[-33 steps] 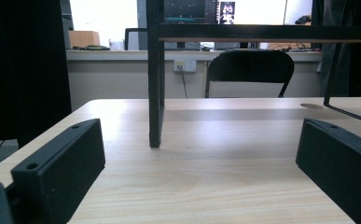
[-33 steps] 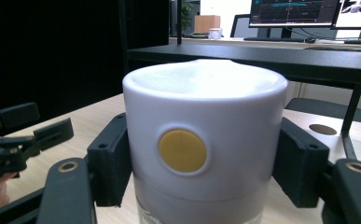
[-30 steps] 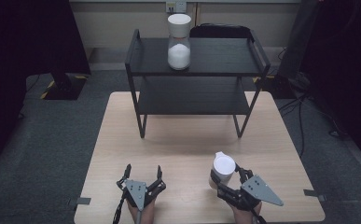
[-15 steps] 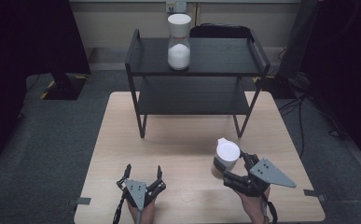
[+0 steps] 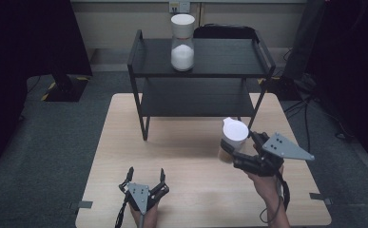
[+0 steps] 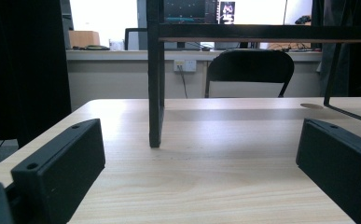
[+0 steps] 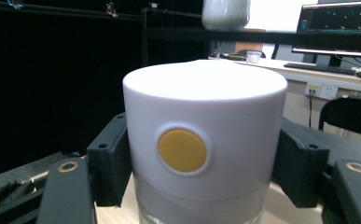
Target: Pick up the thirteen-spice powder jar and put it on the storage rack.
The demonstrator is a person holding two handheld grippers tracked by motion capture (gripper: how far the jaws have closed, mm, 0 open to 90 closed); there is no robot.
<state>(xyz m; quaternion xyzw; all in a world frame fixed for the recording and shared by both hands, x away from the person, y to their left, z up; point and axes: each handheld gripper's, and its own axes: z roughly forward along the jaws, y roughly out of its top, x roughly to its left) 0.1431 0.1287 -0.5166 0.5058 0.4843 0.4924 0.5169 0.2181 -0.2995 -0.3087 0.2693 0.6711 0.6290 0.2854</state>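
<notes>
I have my right hand-held gripper (image 5: 236, 153) clamped on the white-lidded jar (image 5: 233, 138), its 2 jaws pressing the jar from opposite sides just below the lid, as the right gripper view makes plain with the jar (image 7: 201, 140) wedged between the black pads. The jar looks to be off the counter (image 5: 181, 152), in front of the black shelf rack (image 5: 200, 71) and near that rack's front right leg. I judge this to be the carrying step: the jar is picked up and on its way, most likely toward the rack, where a second white-lidded jar (image 5: 182, 42) stands on the top shelf toward its left half. The jar I hold stands nearly upright, lid up, its long axis close to vertical with a slight lean of the top toward the rack; the round yellow button (image 7: 183, 150) on the lid's side faces back at my gripper. The next move, as I read it, calls for more height, enough to clear the rack's raised side rail and the shelf edge, then a push forward over the shelf with the jar kept upright before I set it down beside the other jar without knocking it. My left hand-held gripper (image 5: 146, 176) lies low over the counter well in front of the rack's front left leg (image 6: 155, 93), jaws spread apart with nothing between them, pointing toward the rack.
</notes>
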